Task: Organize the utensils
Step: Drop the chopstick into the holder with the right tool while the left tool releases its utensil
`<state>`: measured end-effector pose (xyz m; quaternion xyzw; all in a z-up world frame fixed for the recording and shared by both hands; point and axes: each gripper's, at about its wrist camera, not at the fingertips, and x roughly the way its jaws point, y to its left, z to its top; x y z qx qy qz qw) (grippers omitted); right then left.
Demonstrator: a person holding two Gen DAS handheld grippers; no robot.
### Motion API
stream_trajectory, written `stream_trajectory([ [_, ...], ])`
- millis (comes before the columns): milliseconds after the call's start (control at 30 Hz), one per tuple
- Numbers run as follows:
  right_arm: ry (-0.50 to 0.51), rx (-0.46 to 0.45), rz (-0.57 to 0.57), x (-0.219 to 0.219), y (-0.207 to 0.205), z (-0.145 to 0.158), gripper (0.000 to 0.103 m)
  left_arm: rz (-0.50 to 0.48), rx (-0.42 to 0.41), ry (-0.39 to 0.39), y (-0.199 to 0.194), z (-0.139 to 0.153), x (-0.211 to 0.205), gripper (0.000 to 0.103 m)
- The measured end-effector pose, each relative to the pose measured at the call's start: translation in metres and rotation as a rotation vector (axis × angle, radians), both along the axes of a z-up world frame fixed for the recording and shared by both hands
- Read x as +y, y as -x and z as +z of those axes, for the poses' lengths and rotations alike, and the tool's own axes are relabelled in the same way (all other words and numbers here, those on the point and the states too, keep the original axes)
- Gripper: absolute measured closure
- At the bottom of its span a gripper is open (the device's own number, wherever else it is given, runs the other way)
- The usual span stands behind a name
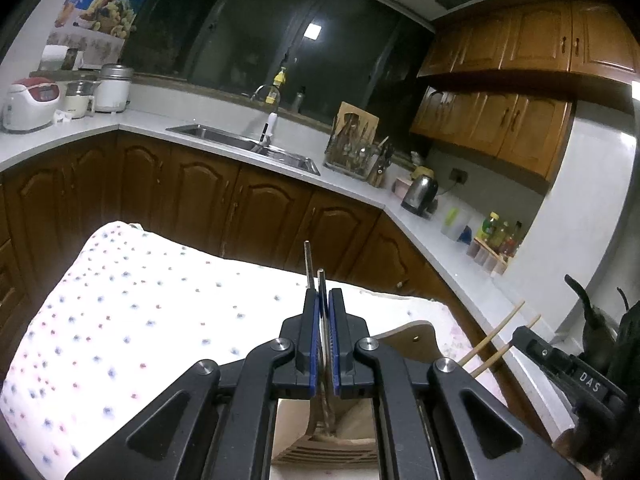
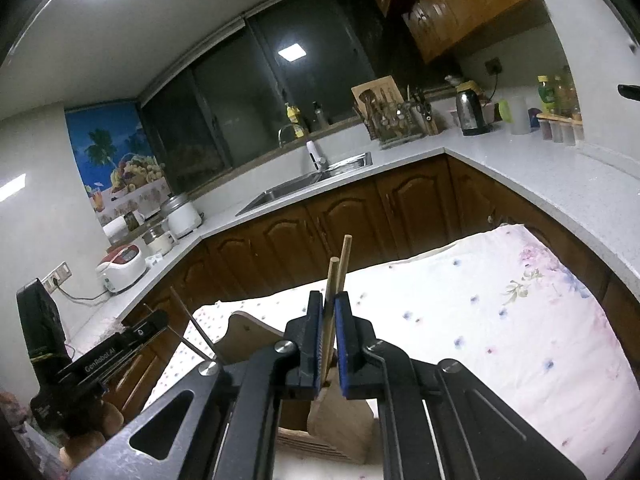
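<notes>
My left gripper [image 1: 324, 300] is shut on two thin metal utensils [image 1: 309, 264], likely metal chopsticks, whose ends stick up past the fingertips. My right gripper [image 2: 329, 300] is shut on a pair of wooden chopsticks [image 2: 340, 264], also pointing up. Below both grippers stands a wooden utensil holder [image 1: 416, 334] on a dotted cloth-covered table [image 1: 140, 300]; it also shows in the right wrist view [image 2: 248, 330]. The wooden chopsticks [image 1: 496, 332] and right gripper body appear at the right of the left wrist view. The metal utensils [image 2: 192, 324] and left gripper appear at the left of the right wrist view.
Kitchen counter [image 1: 360, 188] runs behind the table with a sink [image 1: 248, 144], a utensil rack [image 1: 352, 152], a kettle [image 1: 420, 194], bottles [image 1: 500, 236] and rice cookers [image 1: 32, 104]. Brown cabinets stand below and above.
</notes>
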<state>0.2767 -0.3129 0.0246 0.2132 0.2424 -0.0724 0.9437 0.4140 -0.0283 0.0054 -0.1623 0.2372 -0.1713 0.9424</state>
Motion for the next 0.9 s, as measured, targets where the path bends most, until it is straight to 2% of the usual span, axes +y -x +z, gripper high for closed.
stream_trajectory([
  [300,0.015,0.017,0.005,0.001,-0.001,0.003,0.096,0.006,0.017,-0.008,0.003,0.000,0.005,0.099],
  [400,0.020,0.024,0.008,0.001,0.000,0.005,0.091,-0.001,0.023,-0.016,0.007,0.000,0.003,0.099],
  [467,0.009,0.023,0.012,-0.001,0.001,0.006,0.082,-0.005,0.033,-0.022,0.007,0.003,0.004,0.099],
  [533,-0.009,0.014,0.006,-0.004,0.005,0.007,0.042,-0.012,0.054,-0.022,0.008,0.005,0.004,0.090],
  [567,-0.019,0.002,0.001,-0.006,0.009,0.009,0.038,-0.009,0.059,-0.020,0.010,0.007,0.004,0.074],
  [600,-0.025,-0.011,0.000,-0.006,0.013,0.011,0.037,0.005,0.062,-0.017,0.014,0.010,0.006,0.054],
  [667,-0.034,-0.016,-0.006,-0.007,0.019,0.014,0.034,0.023,0.040,-0.005,0.024,0.017,0.012,0.041],
  [733,-0.062,-0.034,-0.007,-0.010,0.027,0.018,0.022,0.037,0.029,-0.010,0.037,0.024,0.018,0.026],
  [767,-0.072,-0.045,-0.008,-0.011,0.033,0.021,0.022,0.049,0.026,-0.013,0.043,0.025,0.021,0.017],
  [833,-0.078,-0.058,-0.010,-0.011,0.044,0.026,0.018,0.071,0.007,-0.016,0.060,0.030,0.030,0.014],
  [900,-0.081,-0.072,-0.006,-0.009,0.059,0.031,0.013,0.086,0.008,-0.027,0.078,0.030,0.038,0.006],
])
